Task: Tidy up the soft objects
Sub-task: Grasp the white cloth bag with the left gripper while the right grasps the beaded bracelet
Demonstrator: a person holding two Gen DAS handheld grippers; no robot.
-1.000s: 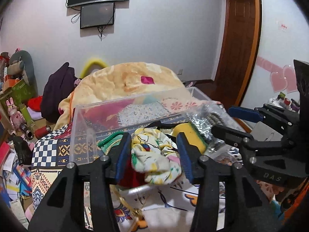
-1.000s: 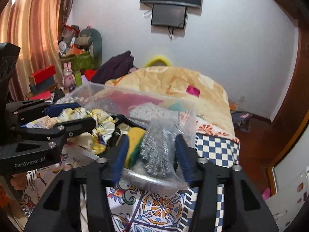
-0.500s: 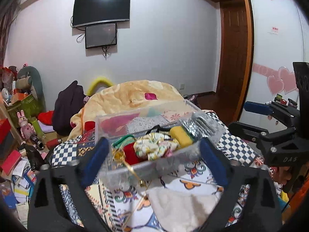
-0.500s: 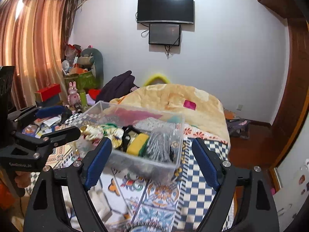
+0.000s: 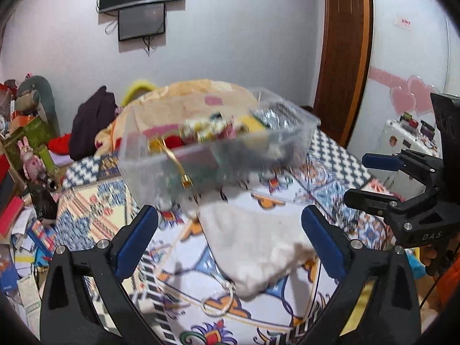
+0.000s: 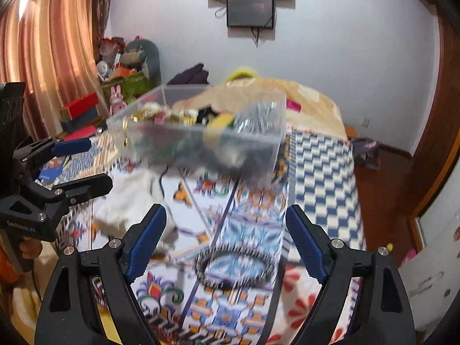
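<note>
Hovering with jaws spread wide and nothing between them, the left gripper and right gripper sit low in their frames, probably lining up the next pick. The clear rectangular plastic bin of soft items lies at frame centre on the patterned bedspread, its long axis across the frame. A crumpled white cloth pouch lies just below it.

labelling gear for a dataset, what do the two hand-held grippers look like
Both match: the left hand-held gripper and right hand-held gripper have matte black angular bodies with silver screws and two fingers faced with textured blue pads. The side views show white lettering on the bodies, and orange beside each grip.
</note>
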